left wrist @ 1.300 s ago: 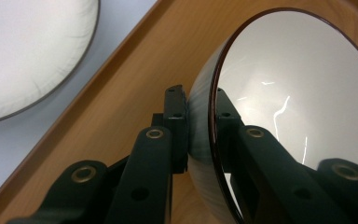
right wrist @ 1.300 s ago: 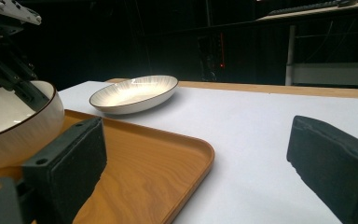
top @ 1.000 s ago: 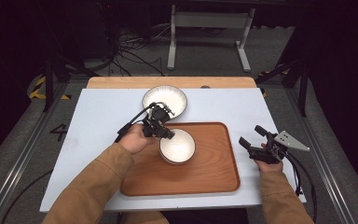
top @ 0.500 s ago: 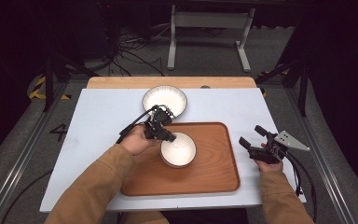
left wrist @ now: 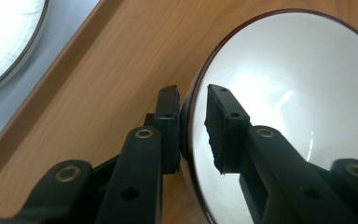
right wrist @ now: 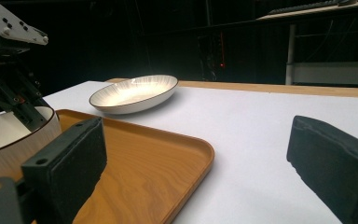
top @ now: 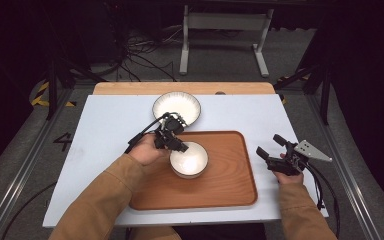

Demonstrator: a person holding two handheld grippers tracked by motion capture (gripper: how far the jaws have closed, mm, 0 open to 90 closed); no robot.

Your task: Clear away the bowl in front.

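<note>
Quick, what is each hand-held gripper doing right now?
Left hand-held gripper: jaws astride the small bowl's rim on the tray, just been opening, inner pad off the rim.
Right hand-held gripper: open, holding nothing.

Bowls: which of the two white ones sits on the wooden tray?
The smaller, deeper bowl, its rim between the left gripper jaws. The wider, shallow bowl rests on the table beyond the tray.

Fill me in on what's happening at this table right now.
A person works with two hand-held grippers. The left gripper straddles the rim of a small white bowl standing on the brown wooden tray; its jaws have just been opening, and a gap shows at the inner pad. The right gripper waits open beside the tray. A shallow white dish sits behind on the white table.
</note>
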